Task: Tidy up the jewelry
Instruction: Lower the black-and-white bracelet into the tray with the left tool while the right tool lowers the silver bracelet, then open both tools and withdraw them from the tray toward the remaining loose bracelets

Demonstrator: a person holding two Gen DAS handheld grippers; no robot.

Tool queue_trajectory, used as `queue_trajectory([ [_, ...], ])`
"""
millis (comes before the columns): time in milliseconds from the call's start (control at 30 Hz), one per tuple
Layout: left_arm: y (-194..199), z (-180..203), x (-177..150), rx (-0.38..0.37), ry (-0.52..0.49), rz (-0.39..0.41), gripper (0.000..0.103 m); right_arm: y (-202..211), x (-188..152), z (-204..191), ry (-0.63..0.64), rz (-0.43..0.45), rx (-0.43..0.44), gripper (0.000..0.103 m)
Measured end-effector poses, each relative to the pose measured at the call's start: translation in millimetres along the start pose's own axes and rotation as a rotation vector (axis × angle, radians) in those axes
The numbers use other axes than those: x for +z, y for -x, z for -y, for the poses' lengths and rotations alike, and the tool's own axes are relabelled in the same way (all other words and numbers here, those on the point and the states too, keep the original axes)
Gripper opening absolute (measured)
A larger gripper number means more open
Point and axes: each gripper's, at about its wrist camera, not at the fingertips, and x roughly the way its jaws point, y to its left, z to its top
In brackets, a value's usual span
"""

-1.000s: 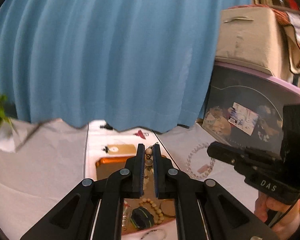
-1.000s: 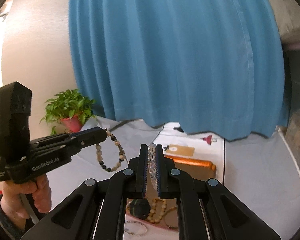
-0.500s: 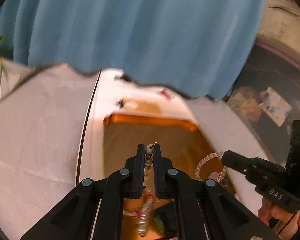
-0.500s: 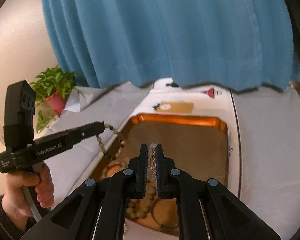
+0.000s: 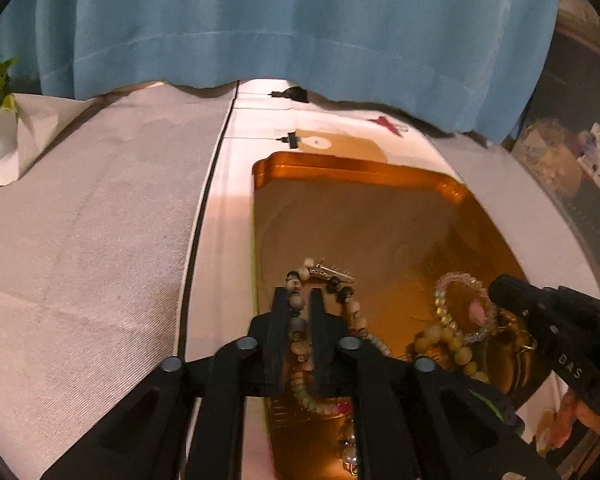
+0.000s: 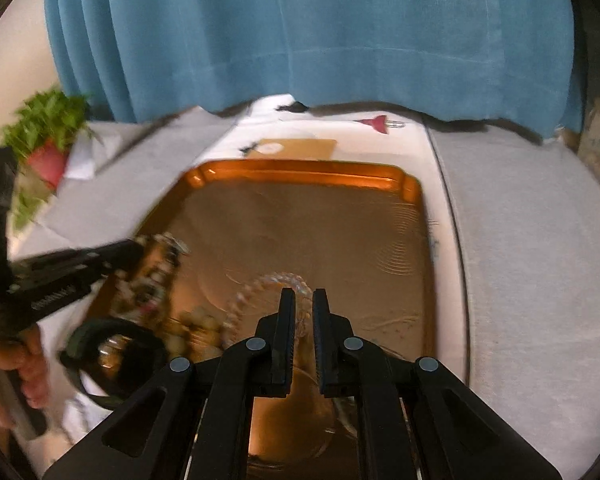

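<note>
An orange metal tray [image 5: 360, 168] lies on the white strip in front of me. My left gripper [image 5: 300, 292] hangs low over the tray's near left part and its jaws are opening. A bracelet of grey and brown beads [image 5: 350, 312] with a silver feather charm runs between the fingers and rests on the tray. My right gripper [image 6: 303, 294] is opening too, over the near middle of the tray [image 6: 300, 170]. A clear crystal bracelet [image 6: 260, 286] lies curled on the tray with its end in the gap. The left wrist view shows the right gripper [image 5: 498, 286] beside this crystal bracelet [image 5: 444, 300].
Cream beads [image 5: 444, 340] and other jewelry crowd the tray's near end, with a black band [image 6: 112, 360] at its near left. Beyond the tray lie a tan tag [image 5: 340, 144] and a red clip [image 6: 374, 124]. A blue curtain [image 5: 300, 20] hangs behind, a potted plant [image 6: 48, 140] at far left.
Both grippers have come down from the air, tilting downward, to just above the tray. Their jaws have parted slightly, and both bracelets, which hung free, now rest on the tray.
</note>
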Motion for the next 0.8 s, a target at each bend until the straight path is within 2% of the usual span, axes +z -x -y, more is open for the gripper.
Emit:
queue_trajectory([
  [67, 7.9, 5.1, 0.9, -0.013, -0.018, 0.019, 0.046, 3.7, -0.7, 0.9, -0.013, 0.003, 0.028, 0.022],
  [167, 33.0, 15.2, 1.0, 0.016, -0.054, 0.096, 0.071, 12.4, -0.8, 1.7, -0.028, 0.016, 0.028, 0.037],
  [200, 43.0, 17.9, -0.7, 0.024, -0.063, 0.119, 0.073, 18.9, -1.9, -0.8, -0.014, 0.026, 0.015, 0.039],
  [267, 61.8, 21.0, -5.6, 0.022, -0.064, 0.138, 0.074, 34.1, -6.0, -6.2, 0.007, 0.056, 0.0, 0.052],
  [333, 82.2, 23.1, -14.8, 0.006, -0.052, 0.154, 0.076, 53.6, -14.4, -10.8, 0.013, 0.088, 0.003, 0.059],
  [467, 114.9, 33.3, -31.1, 0.002, -0.061, 0.175, 0.078, 91.3, -36.3, -26.6, 0.007, 0.13, 0.051, 0.06],
  [633, 159.0, 50.3, -51.4, 0.005, -0.081, 0.196, 0.078, 134.0, -53.6, -51.8, 0.026, 0.167, 0.063, 0.06],
  [800, 210.6, 62.0, -73.1, -0.007, -0.075, 0.245, 0.085, 189.9, -71.1, -72.8, 0.03, 0.219, 0.107, 0.062],
])
